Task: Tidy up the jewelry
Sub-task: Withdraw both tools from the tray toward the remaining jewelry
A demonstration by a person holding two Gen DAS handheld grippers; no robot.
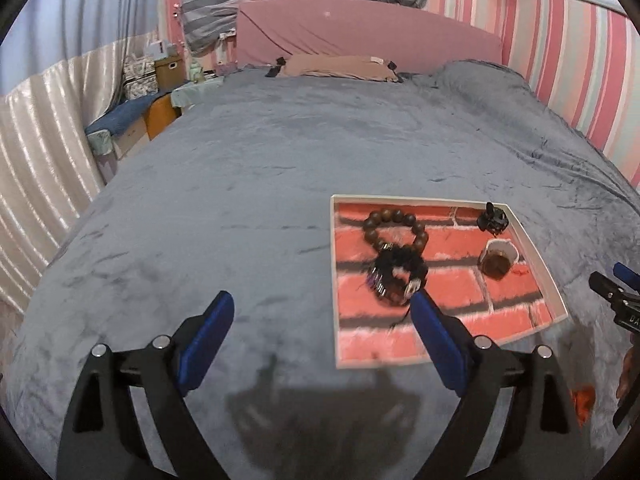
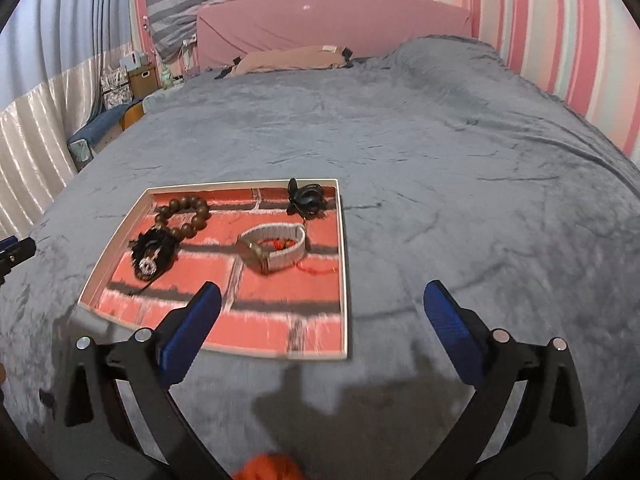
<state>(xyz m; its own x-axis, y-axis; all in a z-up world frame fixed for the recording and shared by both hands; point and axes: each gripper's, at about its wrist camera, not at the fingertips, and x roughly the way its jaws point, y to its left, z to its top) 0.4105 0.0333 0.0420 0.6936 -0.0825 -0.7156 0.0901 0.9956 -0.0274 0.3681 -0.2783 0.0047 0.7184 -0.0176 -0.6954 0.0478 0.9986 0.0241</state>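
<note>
A shallow white tray [image 1: 538,256] [image 2: 344,280] with a red brick-pattern floor lies on the grey bed. In it are a brown wooden bead bracelet [image 1: 394,228] [image 2: 184,216], a black frilly band with shiny charms [image 1: 396,274] [image 2: 154,256], a white-strapped watch [image 1: 498,258] [image 2: 274,248] and a small black piece [image 1: 493,218] [image 2: 306,198]. My left gripper [image 1: 324,304] is open and empty, above the bed at the tray's near left. My right gripper [image 2: 322,296] is open and empty, over the tray's near right corner. An orange object [image 2: 268,466] [image 1: 582,400] lies near the right gripper.
The grey blanket [image 1: 240,184] covers the wide bed. A pink headboard [image 1: 360,32] and a tan pillow [image 1: 336,66] are at the far end. A striped pink wall [image 1: 580,80] runs on the right. Boxes and a bedside shelf [image 1: 136,92] stand at the far left by curtains.
</note>
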